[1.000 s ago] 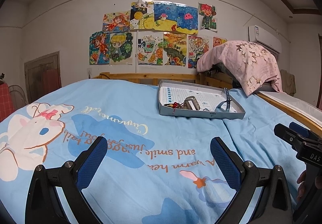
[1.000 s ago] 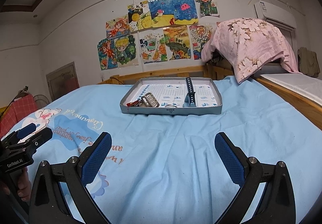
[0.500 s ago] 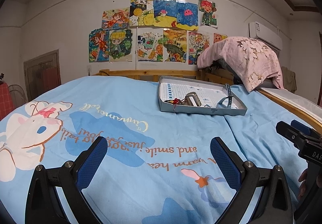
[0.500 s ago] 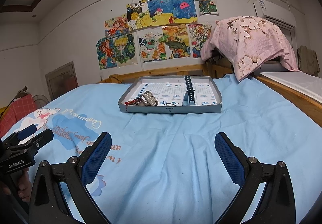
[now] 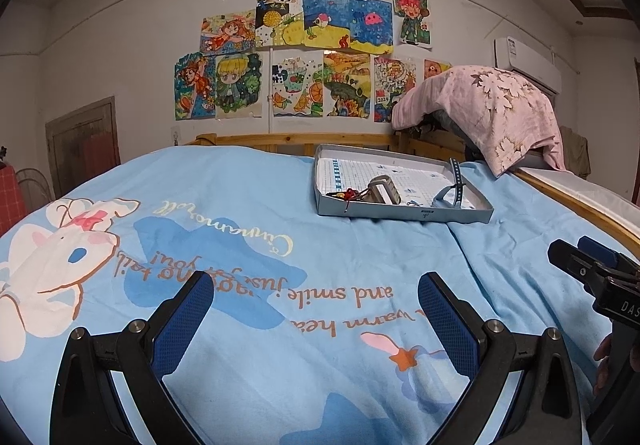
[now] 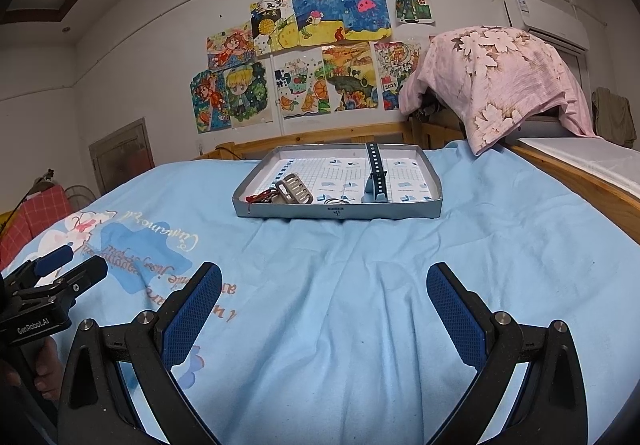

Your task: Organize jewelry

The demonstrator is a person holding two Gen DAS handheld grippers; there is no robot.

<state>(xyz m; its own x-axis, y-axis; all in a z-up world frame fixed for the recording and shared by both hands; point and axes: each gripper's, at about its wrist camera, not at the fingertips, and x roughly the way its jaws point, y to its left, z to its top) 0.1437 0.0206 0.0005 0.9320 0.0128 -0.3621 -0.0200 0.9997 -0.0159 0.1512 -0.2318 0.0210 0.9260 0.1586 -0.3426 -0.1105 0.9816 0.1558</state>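
A shallow grey box lid [image 6: 340, 212] [image 5: 400, 214] lies far ahead on the blue bedspread. Inside it are a metal watch band [image 6: 294, 189] [image 5: 384, 191], a red beaded piece [image 6: 258, 198] [image 5: 347, 194], a dark blue strap [image 6: 375, 175] [image 5: 456, 185] arching over the rim, and a thin ring-like piece [image 6: 334, 201]. My left gripper [image 5: 316, 315] is open and holds nothing, well short of the lid. My right gripper [image 6: 324, 309] hovers over the bedspread, also open and empty.
The bedspread [image 6: 360, 285] carries a cartoon rabbit print [image 5: 56, 257]. A wooden bed rail [image 6: 576, 181] runs along the right, with a pink floral cloth [image 6: 496, 81] draped behind it. Drawings [image 6: 304, 57] cover the far wall.
Both views have shifted slightly, with the box lid sitting a bit lower and nearer. Both grippers stay open. Nothing in the lid has moved.
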